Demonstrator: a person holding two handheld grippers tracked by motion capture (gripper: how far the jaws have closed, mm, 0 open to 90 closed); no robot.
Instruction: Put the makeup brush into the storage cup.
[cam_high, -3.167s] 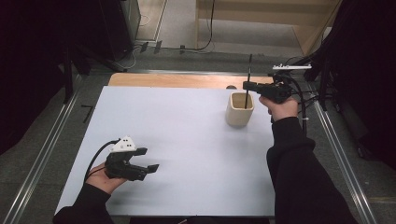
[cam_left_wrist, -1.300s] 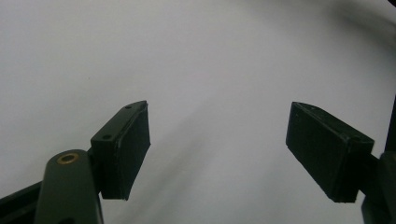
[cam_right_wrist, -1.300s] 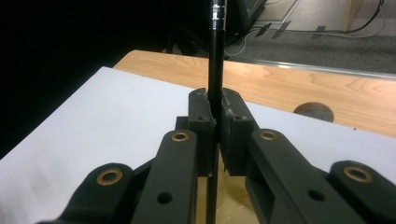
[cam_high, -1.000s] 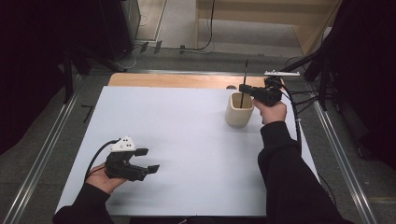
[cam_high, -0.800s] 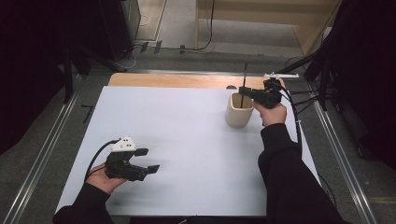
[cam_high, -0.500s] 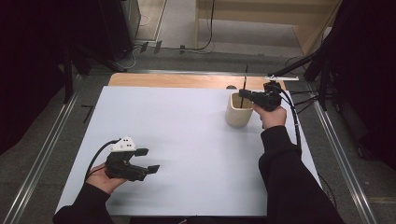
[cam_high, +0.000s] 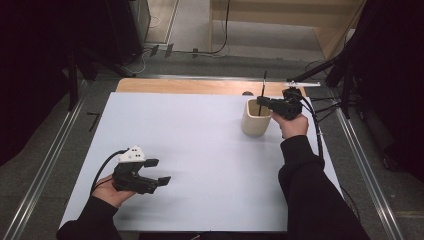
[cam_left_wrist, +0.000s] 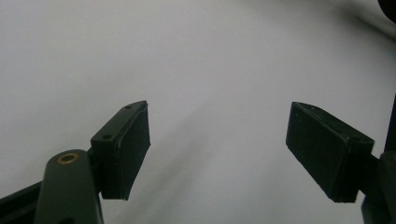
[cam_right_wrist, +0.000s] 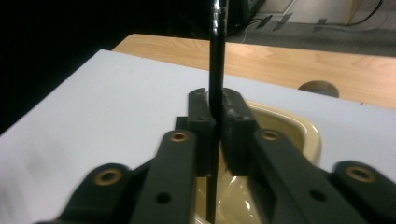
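A beige cup (cam_high: 256, 120) stands at the back right of the white board (cam_high: 190, 130). A thin black stick (cam_high: 263, 85) stands upright with its lower end inside the cup (cam_right_wrist: 299, 123). My right gripper (cam_high: 261, 102) is level just above the rim. The stick (cam_right_wrist: 217, 56) sits between its pads, which still touch it. The jaws of that gripper (cam_right_wrist: 218, 100) have just been opening a little. My left gripper (cam_high: 160, 171) rests low at the front left, jaws wide apart. Between its pads (cam_left_wrist: 217, 140) there is only bare white board.
A strip of wooden tabletop (cam_high: 190, 86) with a round hole (cam_right_wrist: 319, 88) runs behind the board. Metal rails (cam_high: 370, 170) line both sides. Cables trail off the right gripper toward the back right.
The right hand has shifted slightly left and down, so the stick now stands lower in the cup. The left hand has not moved.
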